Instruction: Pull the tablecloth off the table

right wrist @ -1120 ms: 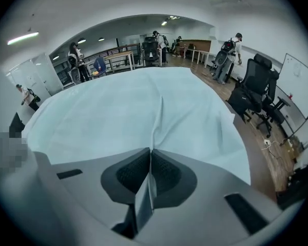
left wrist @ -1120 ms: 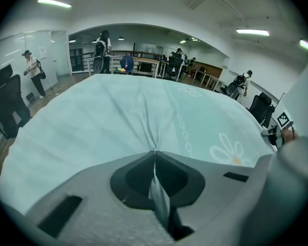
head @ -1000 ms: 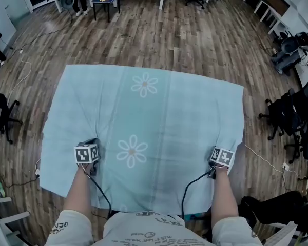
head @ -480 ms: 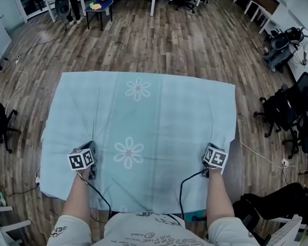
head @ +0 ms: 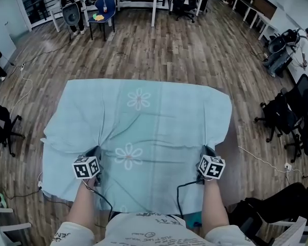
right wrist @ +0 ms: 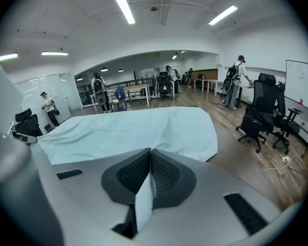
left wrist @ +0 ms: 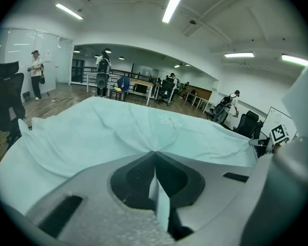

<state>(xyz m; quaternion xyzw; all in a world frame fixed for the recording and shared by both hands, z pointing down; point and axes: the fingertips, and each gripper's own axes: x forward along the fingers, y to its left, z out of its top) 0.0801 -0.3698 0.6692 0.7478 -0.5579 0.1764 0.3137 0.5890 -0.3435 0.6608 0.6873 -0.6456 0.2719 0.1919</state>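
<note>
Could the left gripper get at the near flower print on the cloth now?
Probably: nothing lies between the left gripper and the near flower print, but it is shut on the tablecloth and must let go first.

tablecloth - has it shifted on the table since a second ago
Yes. The tablecloth has pulled in toward the person, its right edge sliding leftward off the right side of the table, which now shows bare.

I see a pale aqua tablecloth [head: 159, 137] with faint broad stripes and white daisies with tan centres. The left gripper [head: 96, 150] and right gripper [head: 205, 151] are grey, each with a cube of black-and-white square markers. The floor [head: 185, 50] is brown wood planking. My shirt [head: 143, 230] is light grey with black scribbles.
</note>
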